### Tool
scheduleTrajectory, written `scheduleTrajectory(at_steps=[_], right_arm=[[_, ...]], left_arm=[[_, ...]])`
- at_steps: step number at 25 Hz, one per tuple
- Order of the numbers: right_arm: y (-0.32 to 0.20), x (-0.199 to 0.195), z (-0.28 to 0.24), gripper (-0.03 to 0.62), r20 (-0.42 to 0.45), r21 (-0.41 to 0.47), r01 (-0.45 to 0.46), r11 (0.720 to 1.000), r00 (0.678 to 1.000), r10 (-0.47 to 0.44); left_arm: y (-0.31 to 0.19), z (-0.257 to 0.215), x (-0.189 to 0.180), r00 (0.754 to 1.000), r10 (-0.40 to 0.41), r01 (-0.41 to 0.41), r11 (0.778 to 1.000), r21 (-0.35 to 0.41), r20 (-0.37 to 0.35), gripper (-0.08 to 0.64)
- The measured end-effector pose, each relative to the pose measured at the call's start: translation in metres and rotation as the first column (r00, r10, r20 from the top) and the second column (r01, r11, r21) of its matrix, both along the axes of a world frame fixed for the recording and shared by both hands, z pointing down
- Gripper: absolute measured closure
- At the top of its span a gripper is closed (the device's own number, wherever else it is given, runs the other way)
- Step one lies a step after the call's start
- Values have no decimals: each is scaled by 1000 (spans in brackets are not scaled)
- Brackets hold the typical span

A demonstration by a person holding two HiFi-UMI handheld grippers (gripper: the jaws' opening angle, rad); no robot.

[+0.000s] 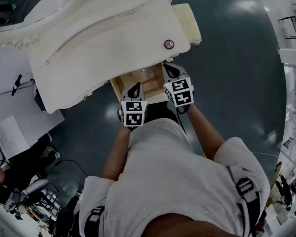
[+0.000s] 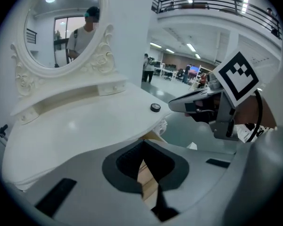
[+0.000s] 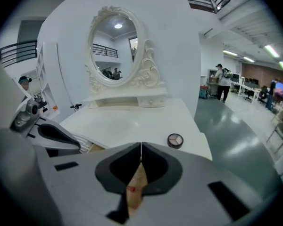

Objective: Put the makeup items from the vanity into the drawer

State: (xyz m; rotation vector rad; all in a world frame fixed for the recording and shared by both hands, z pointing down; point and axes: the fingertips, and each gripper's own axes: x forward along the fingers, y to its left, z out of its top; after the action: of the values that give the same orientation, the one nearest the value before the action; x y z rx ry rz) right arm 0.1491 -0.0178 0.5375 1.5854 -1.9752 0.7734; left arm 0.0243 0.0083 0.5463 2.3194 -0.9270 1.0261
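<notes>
Makeup is seen in one spot only: a small round compact (image 3: 175, 140) is lying on the white vanity top (image 1: 103, 38), just past the open drawer (image 1: 117, 86) and near the drawer's right side. Both grippers are held over the drawer.

The left gripper (image 2: 142, 147) has its jaws shut together, and nothing is held. The right gripper (image 3: 141, 147) has its jaws shut together too. Only the drawer's wood and a tiny red speck, too small to be named, are seen through the gap behind its tips.

The compact is likely light, hard and smooth, so it could slip out of a loose pinch. The powder inside could be cracked by a drop. It is best pinched across its round edge, with one pad on each side.

It is laid flat with its face up. It is round, so no long side can be picked out, and it can be gripped from any side.
</notes>
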Motion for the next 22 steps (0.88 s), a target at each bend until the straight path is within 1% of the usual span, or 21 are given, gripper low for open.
scheduleTrajectory(at_steps=[3,7,12,16,17,19,22], right_arm=[[-11,16,9,577,-20,4,-3,1000,1000,3],[-24,30,21,577,-18,0,-5,1000,1000,5],[-36,36,30,575,-28,-10,9,1000,1000,-9],[-44,47,38,575,-53,-14,-11,1000,999,10],[-46,50,41,560,-55,-19,-13,1000,998,12],[-48,54,48,450,-50,-33,-18,999,999,16],[-53,62,57,426,-67,-52,-44,998,997,40]], left_arm=[[1,3,-3,999,-41,41,999,2,18,554],[2,9,-3,996,-83,83,997,-7,35,552],[1,13,-1,994,-89,90,996,-16,56,554],[1,16,0,993,-90,92,996,-22,70,554],[1,16,0,993,-92,94,995,-22,74,552],[1,17,-1,992,-93,95,995,-22,84,552],[0,19,-3,991,-96,98,995,-24,92,554]])
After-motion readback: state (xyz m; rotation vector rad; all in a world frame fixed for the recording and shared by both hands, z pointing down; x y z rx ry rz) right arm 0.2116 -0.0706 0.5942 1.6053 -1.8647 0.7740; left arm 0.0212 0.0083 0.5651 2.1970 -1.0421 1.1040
